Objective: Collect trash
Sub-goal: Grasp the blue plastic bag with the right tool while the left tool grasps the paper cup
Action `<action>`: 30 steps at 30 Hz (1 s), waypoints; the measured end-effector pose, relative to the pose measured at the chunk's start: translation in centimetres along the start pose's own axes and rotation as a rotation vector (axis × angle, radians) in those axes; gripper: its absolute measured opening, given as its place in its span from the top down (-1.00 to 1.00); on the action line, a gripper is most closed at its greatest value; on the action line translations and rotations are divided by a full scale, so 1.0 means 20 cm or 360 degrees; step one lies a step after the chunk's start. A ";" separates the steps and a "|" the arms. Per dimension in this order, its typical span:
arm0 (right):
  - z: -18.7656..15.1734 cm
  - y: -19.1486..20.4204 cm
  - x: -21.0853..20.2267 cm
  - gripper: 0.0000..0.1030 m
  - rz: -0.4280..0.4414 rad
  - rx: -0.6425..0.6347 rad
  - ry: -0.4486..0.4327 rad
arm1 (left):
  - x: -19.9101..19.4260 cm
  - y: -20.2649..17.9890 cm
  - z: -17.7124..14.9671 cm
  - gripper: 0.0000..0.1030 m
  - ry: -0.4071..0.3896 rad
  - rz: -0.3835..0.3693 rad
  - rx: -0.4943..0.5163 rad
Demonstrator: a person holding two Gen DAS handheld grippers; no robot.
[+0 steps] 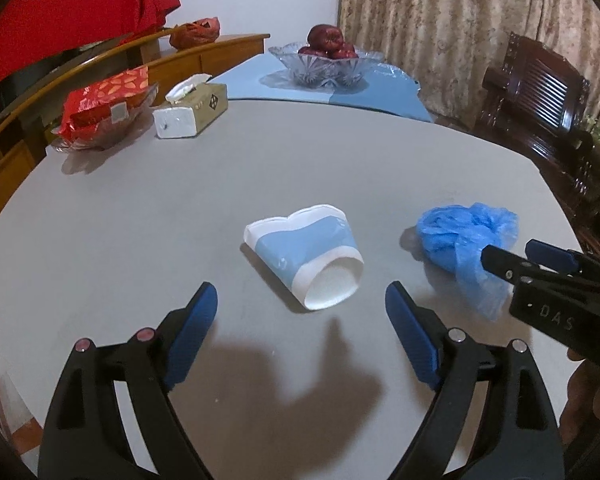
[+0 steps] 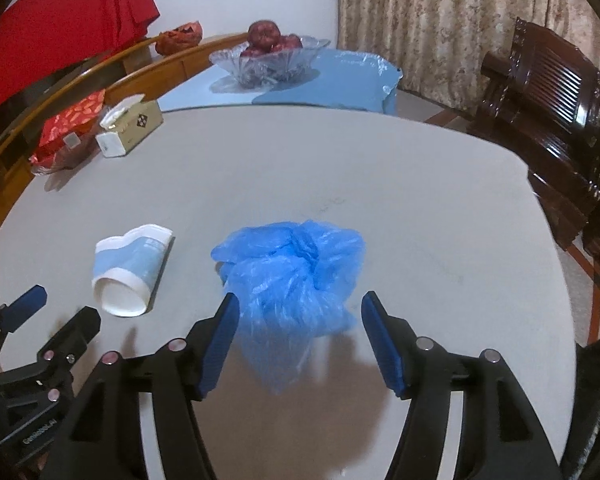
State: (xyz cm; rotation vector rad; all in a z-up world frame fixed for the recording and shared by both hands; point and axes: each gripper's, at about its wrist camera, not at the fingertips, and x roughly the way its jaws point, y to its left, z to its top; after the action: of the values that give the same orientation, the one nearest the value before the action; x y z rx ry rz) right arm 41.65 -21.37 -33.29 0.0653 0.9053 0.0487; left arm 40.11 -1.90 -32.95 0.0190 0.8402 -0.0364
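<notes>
On the grey table, a tissue box, a red wrapped packet and a glass bowl of apples stand at the far side, well apart from the trash. The right gripper bears the letters "DAS"; both grippers tilt down toward the tabletop. The left gripper gapes, released, just before the crushed paper cup, and the right's jaws stand apart around the crumpled blue plastic bag, not pressing it.

Grey table. Crushed paper cup: white with light-blue band. Crumpled plastic bag: blue. At ten o'clock, beige tissue box beside red wrapper, orange-patterned. Grippers' pads: blue.
</notes>
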 end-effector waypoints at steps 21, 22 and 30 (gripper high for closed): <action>0.09 -0.07 0.18 0.80 0.0043 -0.0033 0.0049 | 0.20 -0.05 0.03 -0.64 0.0079 0.0019 -0.0038; 0.09 -0.07 0.18 0.80 0.0045 -0.0033 0.0050 | 0.21 -0.06 0.03 -0.64 0.0084 0.0026 -0.0042; 0.09 -0.09 0.18 0.80 0.0042 -0.0032 0.0044 | 0.28 -0.02 0.03 -0.11 0.0123 0.0039 -0.0101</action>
State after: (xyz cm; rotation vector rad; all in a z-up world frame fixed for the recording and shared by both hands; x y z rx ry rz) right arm 45.35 -22.96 -35.05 0.0580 0.9313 0.0833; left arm 44.27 -2.48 -36.81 -0.0288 0.9177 0.0143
